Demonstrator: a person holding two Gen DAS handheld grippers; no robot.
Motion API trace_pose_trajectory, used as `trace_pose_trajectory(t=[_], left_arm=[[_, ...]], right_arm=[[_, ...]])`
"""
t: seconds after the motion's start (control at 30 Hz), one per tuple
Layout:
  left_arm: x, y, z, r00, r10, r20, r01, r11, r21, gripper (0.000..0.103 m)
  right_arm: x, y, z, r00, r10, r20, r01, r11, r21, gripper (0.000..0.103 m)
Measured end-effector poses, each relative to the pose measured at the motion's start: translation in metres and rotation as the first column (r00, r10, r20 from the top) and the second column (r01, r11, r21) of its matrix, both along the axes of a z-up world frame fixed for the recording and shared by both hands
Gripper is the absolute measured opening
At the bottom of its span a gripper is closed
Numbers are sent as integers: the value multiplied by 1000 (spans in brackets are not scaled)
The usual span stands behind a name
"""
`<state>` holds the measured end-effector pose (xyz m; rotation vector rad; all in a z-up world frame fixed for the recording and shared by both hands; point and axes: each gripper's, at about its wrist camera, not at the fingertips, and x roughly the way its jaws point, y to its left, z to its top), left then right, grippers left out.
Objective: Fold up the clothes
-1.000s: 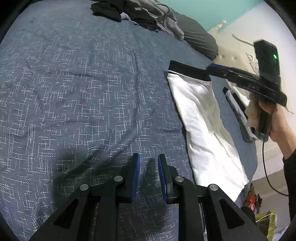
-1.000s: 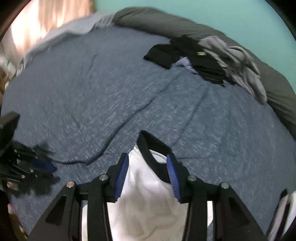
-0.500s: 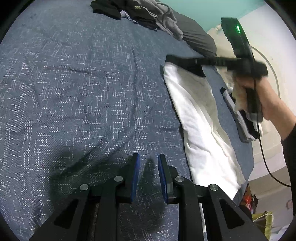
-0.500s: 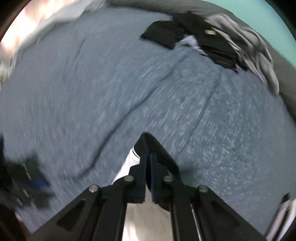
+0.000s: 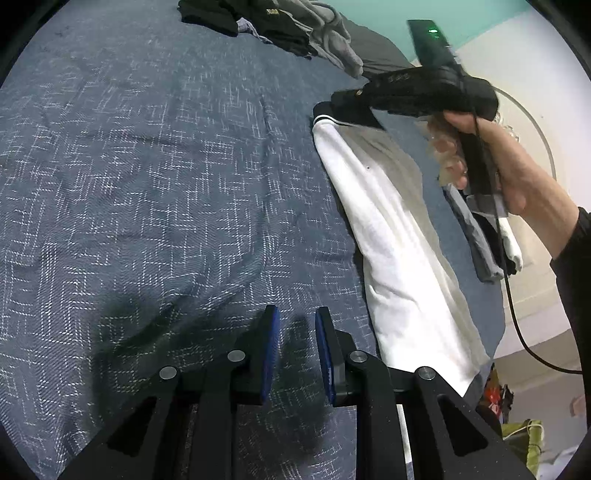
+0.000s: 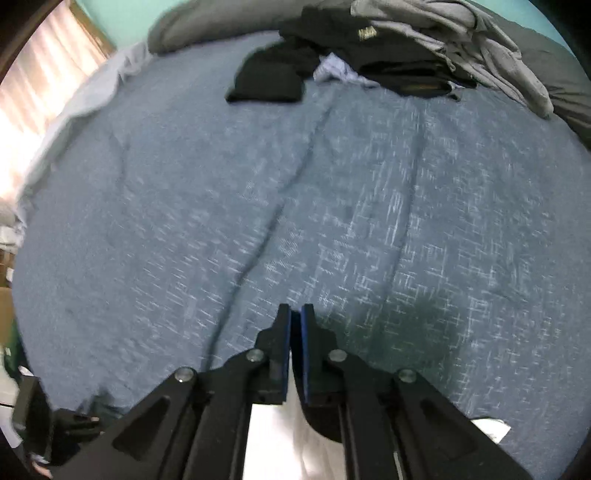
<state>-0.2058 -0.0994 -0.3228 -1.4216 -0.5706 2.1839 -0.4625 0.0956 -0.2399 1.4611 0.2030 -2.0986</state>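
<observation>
A white garment with a black band (image 5: 388, 221) lies folded lengthwise on the blue bedspread (image 5: 147, 184) at the right. My right gripper (image 5: 340, 101) is shut on the garment's black band at its far end and lifts it a little. In the right wrist view the gripper (image 6: 295, 314) has its pads closed on the dark band, with the white cloth (image 6: 273, 443) hanging below. My left gripper (image 5: 295, 325) is open and empty over the bedspread, left of the garment's near end.
A pile of dark and grey clothes (image 5: 280, 26) lies at the far end of the bed, also in the right wrist view (image 6: 388, 55). A folded grey and white item (image 5: 480, 236) lies right of the garment. The bed edge is close on the right.
My right gripper came down over the black band, shut on it, and raised that end off the bed. My left gripper stayed in place, open.
</observation>
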Motion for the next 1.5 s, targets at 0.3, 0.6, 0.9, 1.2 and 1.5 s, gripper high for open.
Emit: trace_pose_trajectory(t=[0.3, 0.6, 0.9, 1.2, 1.5], left_arm=[[0, 3, -1, 1000, 0, -2, 0, 1000, -5, 22], [0, 12, 2, 1000, -8, -19, 8, 1000, -16, 22], [0, 34, 0, 998, -60, -28, 59, 998, -36, 22], [-3, 32, -1, 998, -50, -24, 49, 998, -43, 22], [1, 28, -1, 999, -45, -23, 44, 998, -46, 22]], right_arm=[[31, 99, 39, 994, -85, -70, 77, 990, -119, 45], [83, 162, 0, 995, -96, -16, 94, 988, -124, 39], [103, 171, -32, 998, -65, 13, 66, 997, -39, 19], [109, 194, -18, 984, -164, -67, 156, 982, -110, 1], [108, 240, -30, 932, -362, -33, 360, 931, -55, 1]])
